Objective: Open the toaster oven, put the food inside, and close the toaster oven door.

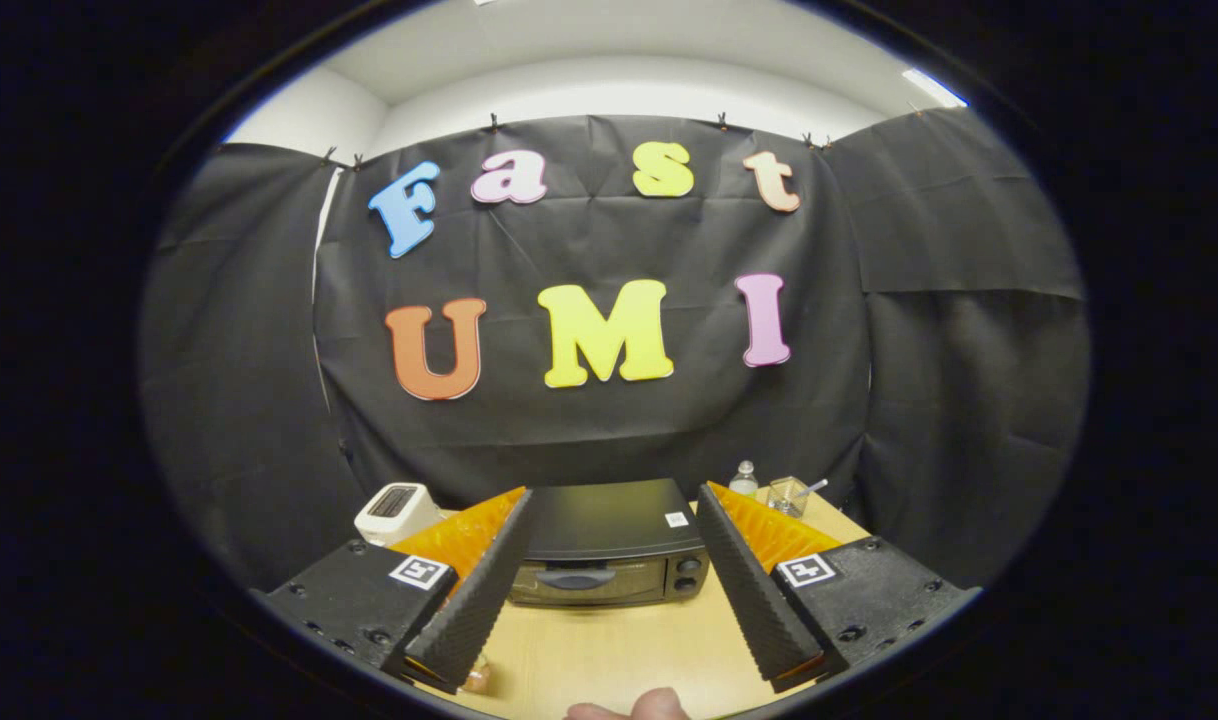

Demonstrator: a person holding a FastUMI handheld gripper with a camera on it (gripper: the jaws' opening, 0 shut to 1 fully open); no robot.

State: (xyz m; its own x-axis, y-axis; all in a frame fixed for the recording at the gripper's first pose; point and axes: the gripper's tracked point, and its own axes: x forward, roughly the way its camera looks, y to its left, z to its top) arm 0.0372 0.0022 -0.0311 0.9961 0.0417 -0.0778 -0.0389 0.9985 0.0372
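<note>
One toaster oven (pixel 609 545) sits on the desk (pixel 629 650), out beyond the claw (pixel 614 655) and framed right between its two fingers, with its door up and closed, one handle across the glass and two knobs stacked to the right of it. The claw is spread wide, both fingers well apart and gripping nothing, bare desk showing in the gap. Off past the left finger there's one white toaster (pixel 397 510) standing just beside the oven. Past the right finger, toward the back of the desk, I count one small clear bottle (pixel 743 480) and one clear cup (pixel 787 494) with something thin sticking out of it. Down by the left fingertip one small pale object (pixel 476 678) lies on the desk, too hidden to make out. At the near edge of the desk, a fingertip of one hand (pixel 641 706) pokes into view.
</note>
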